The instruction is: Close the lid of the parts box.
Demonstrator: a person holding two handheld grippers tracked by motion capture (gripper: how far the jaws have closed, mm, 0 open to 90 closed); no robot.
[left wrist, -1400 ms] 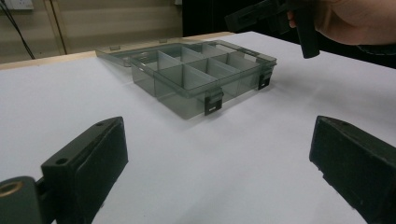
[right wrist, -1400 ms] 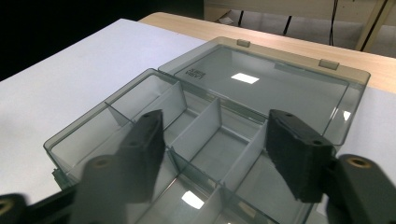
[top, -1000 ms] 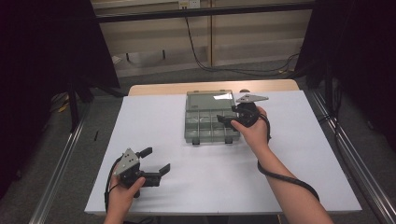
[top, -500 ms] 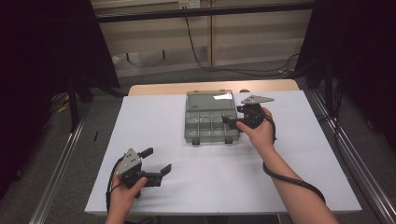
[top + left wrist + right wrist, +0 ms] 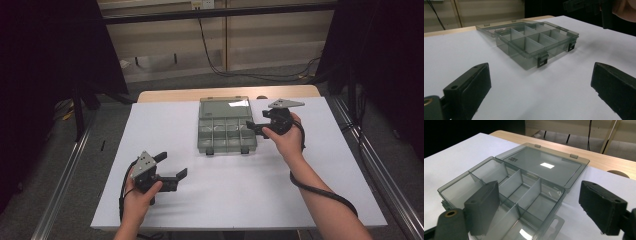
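**Organizer box open, right claw backing off its side**

Box position first: the clear compartment box [image 5: 224, 131] sits on the white table [image 5: 200, 200] with its lid [image 5: 224, 107] laid flat behind it, away from me. From my right claw [image 5: 254, 127] it lies just to the claw's left and slightly below, the nearest end wall practically under the jaw tips; in the right gripper view the left pad overlaps the near compartments while the right pad hangs over bare table beyond the box's corner. I see nothing between those jaws, which stand wide apart. The box's long axis runs crosswise to me, so it points roughly along the right claw's reach, end-on.

My left claw [image 5: 172, 167] is well apart from the box, which lies ahead of it and off to its right, the two front latches [image 5: 542, 59] facing it. Its jaws are also spread wide and empty.

So the right hand is plainly the nearer one for anything on the box's end or lid.

Compared with a second ago, the right claw has drawn back from over the box's right-hand compartments to just outside that wall, and its jaws have just been opening a little further, with nothing in them. The left claw sits about where it was.
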